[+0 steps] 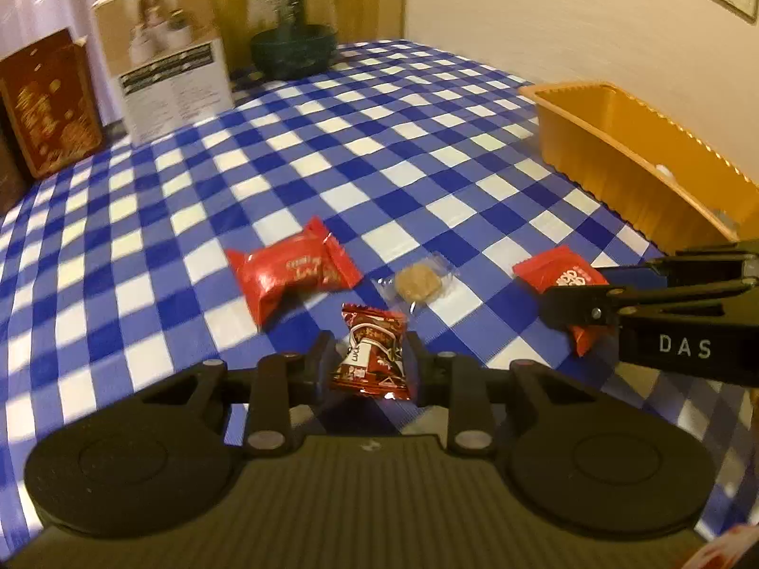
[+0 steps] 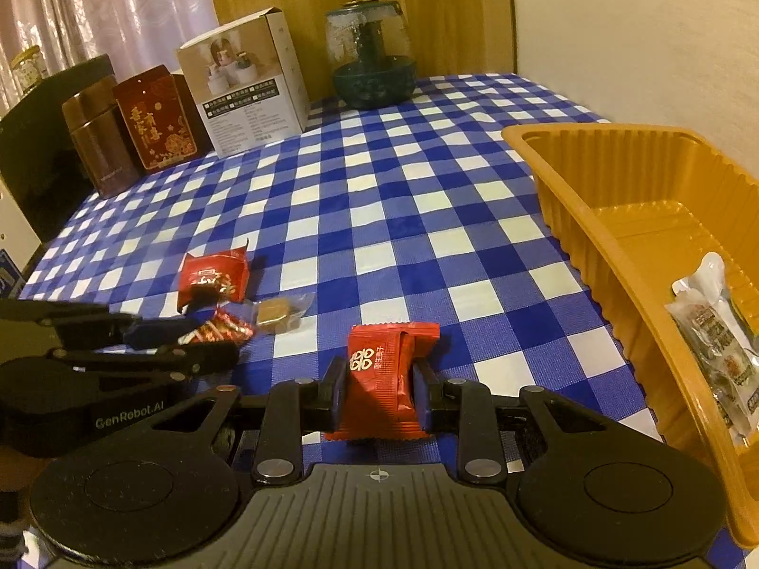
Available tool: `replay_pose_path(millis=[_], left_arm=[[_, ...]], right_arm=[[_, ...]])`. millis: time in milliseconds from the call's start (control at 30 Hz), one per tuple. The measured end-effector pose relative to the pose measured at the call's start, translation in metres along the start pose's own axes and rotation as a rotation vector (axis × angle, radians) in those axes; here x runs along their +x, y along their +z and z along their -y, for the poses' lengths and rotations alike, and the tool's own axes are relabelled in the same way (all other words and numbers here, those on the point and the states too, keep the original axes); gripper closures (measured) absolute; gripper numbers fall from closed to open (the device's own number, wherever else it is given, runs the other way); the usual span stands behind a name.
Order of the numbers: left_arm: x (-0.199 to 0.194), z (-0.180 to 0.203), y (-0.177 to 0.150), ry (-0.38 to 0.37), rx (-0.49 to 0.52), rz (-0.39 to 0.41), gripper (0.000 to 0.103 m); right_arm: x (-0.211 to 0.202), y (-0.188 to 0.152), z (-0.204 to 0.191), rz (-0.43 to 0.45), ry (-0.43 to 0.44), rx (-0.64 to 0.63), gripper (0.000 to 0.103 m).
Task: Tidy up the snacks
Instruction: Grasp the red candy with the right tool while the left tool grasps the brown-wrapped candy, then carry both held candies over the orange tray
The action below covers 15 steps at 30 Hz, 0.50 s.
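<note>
Left gripper point(image 1: 369, 361) sits nearest its camera, fingers clamped on a dark red candy packet point(image 1: 372, 355); printing on the packet is not legible. Right gripper point(image 2: 381, 384) is likewise closed on a bright red candy packet point(image 2: 386, 379) with white Chinese characters. Gripper bodies carry "DAS" and "GenRobot.AI".

Snack count on the cloth: 2 loose, namely one larger red packet point(image 1: 290, 275) with gold script, unreadable, and one clear-wrapped brown sweet point(image 1: 420, 283) just beside it. Both lie just past the left gripper. Add the 2 held packets: 4 outside the tray.

Orange plastic tray point(image 2: 593, 218) stands at the right edge of the table, ribbed walls, holding pale wrapped snacks point(image 2: 716, 327) at its near end; their number cannot be told.

Surface: blue-and-white checked tablecloth point(image 2: 379, 180).

Far edge, left to right: 1 brown tin point(image 2: 97, 142), 1 dark red box point(image 2: 156, 121) with gold Chinese lettering, 1 white carton point(image 2: 246, 85) with a product photo and small print, 1 glass jar point(image 2: 372, 52) on a dark green base. Behind them are a pale curtain point(image 2: 118, 4), a wooden panel and a cream wall point(image 2: 640, 38).
</note>
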State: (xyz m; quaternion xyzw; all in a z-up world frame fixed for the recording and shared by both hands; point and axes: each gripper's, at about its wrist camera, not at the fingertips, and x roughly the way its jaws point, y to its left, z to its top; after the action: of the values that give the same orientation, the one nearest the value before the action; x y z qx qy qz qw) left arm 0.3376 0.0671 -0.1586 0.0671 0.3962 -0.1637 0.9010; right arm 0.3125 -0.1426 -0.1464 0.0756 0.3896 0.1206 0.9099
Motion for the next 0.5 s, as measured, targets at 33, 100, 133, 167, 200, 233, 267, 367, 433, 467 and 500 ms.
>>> replay_pose_path(millis=[33,100,133,167,200,233,267,367,433,467,500], left_arm=[[-0.002,0.001,-0.001,0.001,-0.014,-0.005,0.076],[-0.007,0.003,-0.004,0.005,-0.034,-0.01,0.076],[-0.01,0.004,-0.006,0.006,-0.046,-0.013,0.076],[-0.012,0.006,-0.008,0.005,-0.056,-0.015,0.076],[-0.015,0.007,-0.01,0.005,-0.068,-0.017,0.076],[-0.018,0.009,-0.012,0.007,-0.078,-0.019,0.076],[-0.02,0.01,-0.014,0.01,-0.092,-0.021,0.076],[-0.03,0.014,-0.02,0.019,-0.14,-0.025,0.076],[-0.038,0.016,-0.024,0.029,-0.161,-0.024,0.076],[-0.042,0.017,-0.025,0.031,-0.173,-0.024,0.076],[-0.047,0.018,-0.026,0.034,-0.189,-0.024,0.076]], right_arm=[[-0.002,0.0,0.0,0.0,0.001,0.0,0.074],[-0.006,-0.002,0.002,0.0,0.001,0.001,0.074],[-0.009,-0.003,0.003,-0.001,0.001,0.002,0.074],[-0.011,-0.004,0.004,-0.003,0.0,0.004,0.074],[-0.014,-0.006,0.004,-0.005,0.0,0.005,0.074],[-0.016,-0.007,0.004,-0.006,0.0,0.006,0.074],[-0.019,-0.008,0.005,-0.007,0.001,0.006,0.074],[-0.029,-0.011,0.006,-0.009,0.002,0.009,0.074],[-0.037,-0.013,0.008,-0.008,0.002,0.01,0.074],[-0.041,-0.015,0.008,-0.008,0.002,0.01,0.074],[-0.045,-0.015,0.008,-0.008,0.002,0.009,0.074]])
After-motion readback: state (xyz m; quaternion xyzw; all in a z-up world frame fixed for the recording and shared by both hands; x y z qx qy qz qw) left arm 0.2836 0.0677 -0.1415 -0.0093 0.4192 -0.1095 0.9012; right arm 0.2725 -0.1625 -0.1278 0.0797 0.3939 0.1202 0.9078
